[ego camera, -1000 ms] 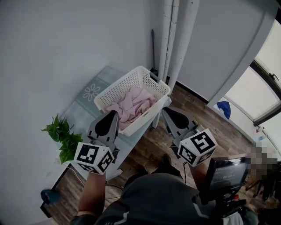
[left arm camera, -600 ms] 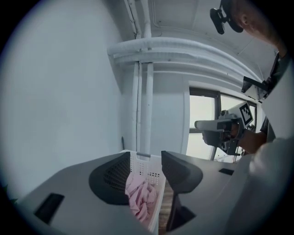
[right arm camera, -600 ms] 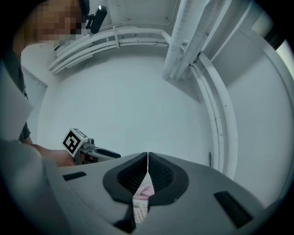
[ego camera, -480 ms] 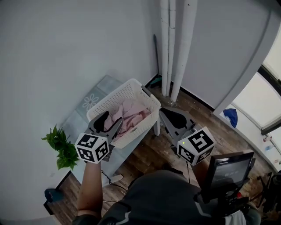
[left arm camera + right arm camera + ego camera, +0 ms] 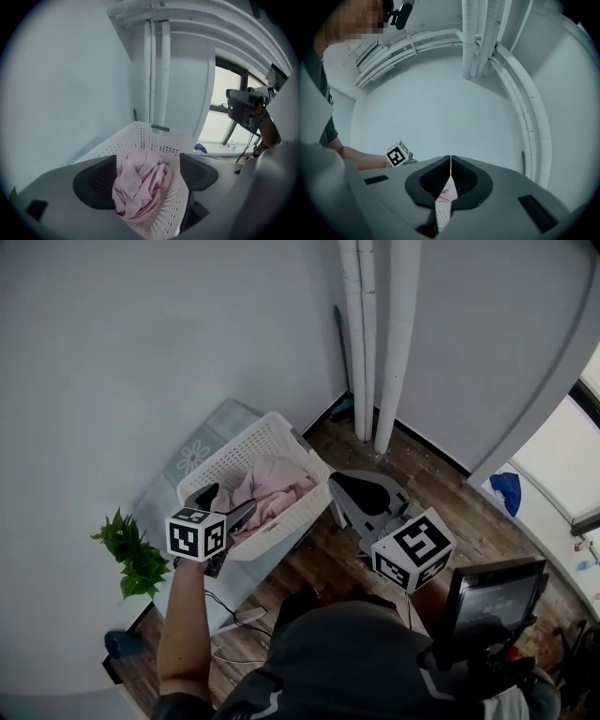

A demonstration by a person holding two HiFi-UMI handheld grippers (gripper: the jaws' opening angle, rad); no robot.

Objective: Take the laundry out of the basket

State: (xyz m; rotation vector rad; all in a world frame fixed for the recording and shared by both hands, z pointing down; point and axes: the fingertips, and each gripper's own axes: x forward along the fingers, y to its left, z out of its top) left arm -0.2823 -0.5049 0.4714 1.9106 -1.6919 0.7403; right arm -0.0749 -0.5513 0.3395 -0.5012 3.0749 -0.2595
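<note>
A white perforated laundry basket (image 5: 217, 463) stands on a low surface by the wall, with a crumpled pink laundry (image 5: 274, 491) heap inside. My left gripper (image 5: 225, 505) hangs over the basket's near corner, pointing down into it. Its jaws have just been opening and stand open. In the left gripper view the pink laundry (image 5: 140, 187) shows between the fingers (image 5: 96, 183) of my left gripper (image 5: 147, 178), untouched, with the basket (image 5: 154, 129) wall behind. My right gripper (image 5: 339, 486) is shut and empty, just right of the basket. In its own view my right gripper (image 5: 450, 165) has its jaws meeting.
A green plant (image 5: 131, 549) sits left of the basket on the floor. A blue-grey flowered cover (image 5: 194, 454) lies under the basket. White pipes (image 5: 375, 334) run up the corner behind. A screen on a stand (image 5: 487, 601) is at the lower right, a blue item (image 5: 511, 493) on the wood floor.
My left gripper has gone forward and down over the basket's near corner, and its jaws have opened from shut. My right gripper has shifted left toward the basket, still shut.
</note>
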